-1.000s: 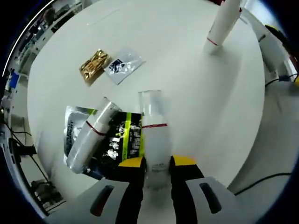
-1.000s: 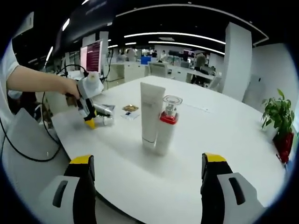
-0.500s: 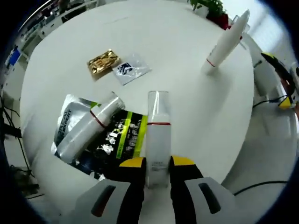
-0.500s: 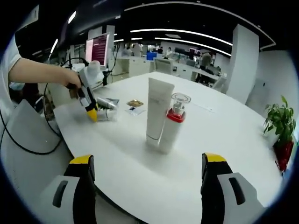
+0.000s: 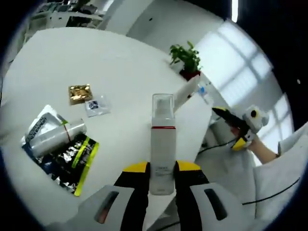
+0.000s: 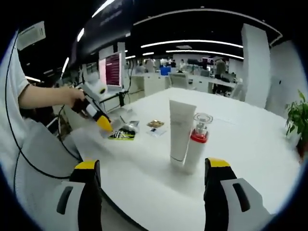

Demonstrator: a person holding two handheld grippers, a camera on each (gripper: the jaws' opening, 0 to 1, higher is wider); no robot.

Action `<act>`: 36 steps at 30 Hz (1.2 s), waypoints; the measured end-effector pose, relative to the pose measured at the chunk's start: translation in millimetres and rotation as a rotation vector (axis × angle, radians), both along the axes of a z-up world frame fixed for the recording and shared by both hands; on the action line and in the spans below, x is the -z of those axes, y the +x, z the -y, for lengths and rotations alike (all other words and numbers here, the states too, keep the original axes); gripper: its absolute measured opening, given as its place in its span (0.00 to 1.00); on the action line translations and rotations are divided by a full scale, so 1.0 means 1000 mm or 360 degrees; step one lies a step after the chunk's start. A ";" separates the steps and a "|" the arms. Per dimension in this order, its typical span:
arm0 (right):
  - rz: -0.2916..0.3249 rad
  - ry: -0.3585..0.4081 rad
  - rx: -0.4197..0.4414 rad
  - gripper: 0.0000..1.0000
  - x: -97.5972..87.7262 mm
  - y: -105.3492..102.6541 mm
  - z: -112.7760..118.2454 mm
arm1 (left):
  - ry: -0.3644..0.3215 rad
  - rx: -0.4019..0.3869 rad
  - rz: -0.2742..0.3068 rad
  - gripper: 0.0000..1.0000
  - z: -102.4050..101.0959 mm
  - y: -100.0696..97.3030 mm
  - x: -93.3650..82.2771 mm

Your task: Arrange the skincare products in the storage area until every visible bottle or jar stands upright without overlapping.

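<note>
A white bottle [image 5: 162, 139] with a clear cap and a red band is held off the table by my left gripper [image 5: 162, 169], which is shut on its lower body. A second white bottle [image 5: 55, 137] lies on its side across dark foil sachets [image 5: 72, 159]. In the right gripper view, a white tube [image 6: 181, 130] and a red-collared pump bottle [image 6: 197, 142] stand upright side by side. My right gripper [image 6: 151, 168] is open with nothing between its fingers. A person's hand holds the left gripper [image 6: 98, 118] at the table's left edge.
A gold sachet [image 5: 79, 92] and a clear sachet [image 5: 97, 105] lie flat on the round white table [image 5: 125, 72]. A potted plant [image 5: 185, 55] stands beyond the table. The right gripper [image 5: 240, 127] shows in a hand off the table's edge. Office desks stand behind.
My left gripper has lifted and tipped upward with the bottle, so its view now looks across the table. The right gripper's view has shifted slightly; the tube and pump bottle stand as before.
</note>
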State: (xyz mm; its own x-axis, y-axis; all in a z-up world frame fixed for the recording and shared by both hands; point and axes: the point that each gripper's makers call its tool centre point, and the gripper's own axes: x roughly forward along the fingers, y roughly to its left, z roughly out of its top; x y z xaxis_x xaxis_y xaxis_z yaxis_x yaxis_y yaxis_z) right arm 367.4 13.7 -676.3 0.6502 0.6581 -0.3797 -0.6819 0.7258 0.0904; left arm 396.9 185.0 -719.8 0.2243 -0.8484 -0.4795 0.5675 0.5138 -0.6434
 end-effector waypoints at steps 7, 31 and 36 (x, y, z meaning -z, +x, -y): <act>-0.0045 0.0217 -0.0165 0.78 -0.021 -0.004 -0.043 | -0.0383 0.0085 0.0028 0.23 0.028 -0.034 -0.049; -0.0515 0.1121 -0.0605 0.22 -0.099 -0.038 -0.127 | -0.0954 0.0390 -0.0090 0.23 0.068 -0.095 -0.122; -0.0560 0.1174 -0.0562 0.21 -0.099 -0.038 -0.126 | -0.0956 0.0391 -0.0116 0.23 0.069 -0.096 -0.122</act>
State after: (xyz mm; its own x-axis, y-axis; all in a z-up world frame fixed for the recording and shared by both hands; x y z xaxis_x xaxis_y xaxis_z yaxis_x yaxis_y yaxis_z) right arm 329.4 139.5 -577.6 0.2889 0.9540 0.0805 -0.6994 0.1528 0.6982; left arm 301.3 115.9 -597.8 -0.0254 -0.9959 0.0873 0.5664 -0.0862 -0.8196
